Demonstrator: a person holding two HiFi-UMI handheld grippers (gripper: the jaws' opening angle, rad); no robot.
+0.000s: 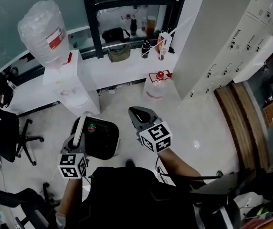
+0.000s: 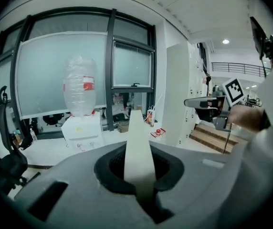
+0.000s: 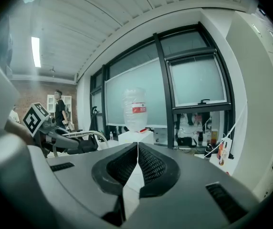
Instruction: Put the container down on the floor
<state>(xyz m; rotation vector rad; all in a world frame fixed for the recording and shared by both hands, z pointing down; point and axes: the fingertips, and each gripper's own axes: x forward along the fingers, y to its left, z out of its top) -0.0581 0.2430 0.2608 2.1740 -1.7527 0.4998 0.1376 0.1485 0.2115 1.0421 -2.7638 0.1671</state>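
The black, round-cornered plastic container hangs above the pale tiled floor by its white strap handle, which the left gripper pinches. The carry seems under way, so the next move is to lower it until its base rests, then let go. The right gripper is closed on nothing (spare). One container, two grippers, two clear water jugs.

The head view looks steeply down on the floor from above. Both gripper views look nearly level along their jaws; all three share the water dispenser.
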